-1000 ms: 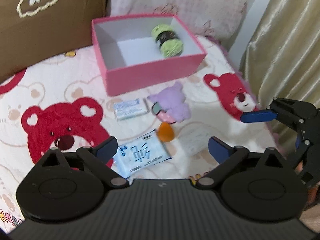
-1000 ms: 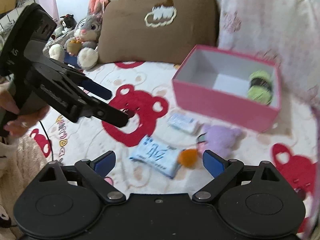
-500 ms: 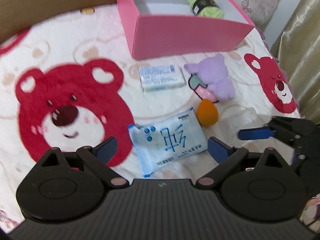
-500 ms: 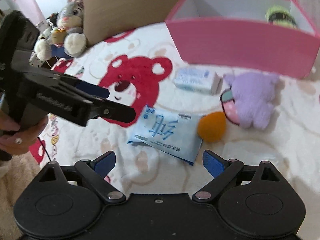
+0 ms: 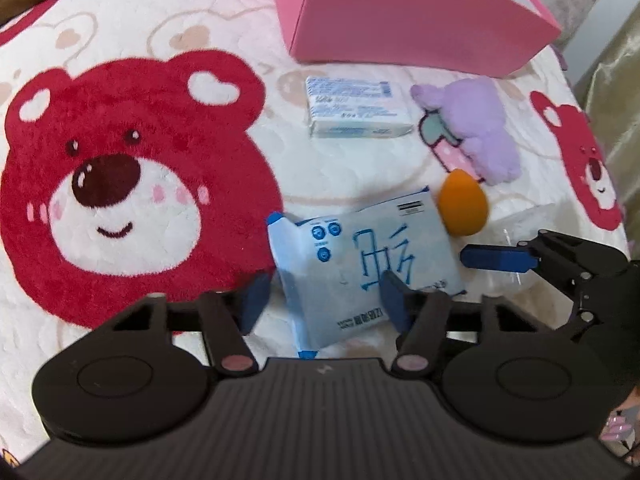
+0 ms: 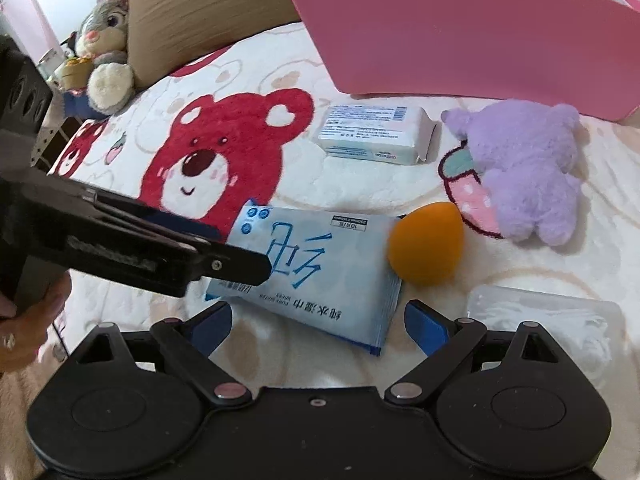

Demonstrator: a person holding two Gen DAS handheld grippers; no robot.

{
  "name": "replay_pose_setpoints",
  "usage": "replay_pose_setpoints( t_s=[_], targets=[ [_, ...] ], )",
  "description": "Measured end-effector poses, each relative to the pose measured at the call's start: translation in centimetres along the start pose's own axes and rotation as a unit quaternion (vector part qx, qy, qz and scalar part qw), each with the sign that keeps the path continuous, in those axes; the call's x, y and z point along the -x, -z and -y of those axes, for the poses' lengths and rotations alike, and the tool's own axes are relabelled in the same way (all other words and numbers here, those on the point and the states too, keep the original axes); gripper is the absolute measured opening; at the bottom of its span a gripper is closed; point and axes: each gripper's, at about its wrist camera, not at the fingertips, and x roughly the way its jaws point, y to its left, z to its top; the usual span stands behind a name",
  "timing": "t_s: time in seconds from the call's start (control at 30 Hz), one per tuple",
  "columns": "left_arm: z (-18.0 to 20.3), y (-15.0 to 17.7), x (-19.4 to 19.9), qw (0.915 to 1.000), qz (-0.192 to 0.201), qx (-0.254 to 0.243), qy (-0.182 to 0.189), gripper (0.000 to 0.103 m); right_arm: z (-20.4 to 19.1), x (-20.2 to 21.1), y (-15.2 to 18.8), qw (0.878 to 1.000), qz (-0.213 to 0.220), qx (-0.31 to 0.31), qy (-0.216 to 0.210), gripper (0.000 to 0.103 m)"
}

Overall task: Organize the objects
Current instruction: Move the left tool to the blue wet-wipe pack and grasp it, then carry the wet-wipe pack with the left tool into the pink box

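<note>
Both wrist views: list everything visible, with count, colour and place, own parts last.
Box: one, pink, far side of the blanket.
Wipes pack: one, pale blue, nearest, between the left tongs' closing jaws.
Tissue pack: one, white-blue, before the box.
Plush: one, purple, right of the tissue pack.
Sponge: one, orange, beside the wipes pack.
Clear case: one, transparent, near right.
Rabbit toy: one, grey, far left.
Cushion: one, brown, behind.
Blanket: one, white with red bears.
Left tongs: black, blue pads.
Right tongs: open.
</note>
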Motion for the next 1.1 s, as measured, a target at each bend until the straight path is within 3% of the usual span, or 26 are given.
replay_pose_setpoints(
  t_s=[0.2,0.3,0.7,1.1],
  targets=[
    [-0.6,0.3,-0.5,0.9983,-0.009,0.043,0.037,0.042,-1.5,-1.2,0.3,0.999,-0.002,0.030,0.043,0.070],
    [-0.2,0.7,-0.5,0.9979,-0.008,0.049,0.042,0.042,-2.0,-1.1,0.5,0.997,0.000,0.038,0.063,0.064],
    [2.5,2.0,4.7,0.9996,0.026,-0.014,0.001,0.041,-4.6,1.8,0.9,0.995,0.013,0.076,0.068,0.057],
    [6.7,-0.1,11.6,0.9934,0.098,-0.055,0.024,0.041,-5.0,8.3,-1.3,0.985,0.077,0.119,0.100,0.049]
  ],
)
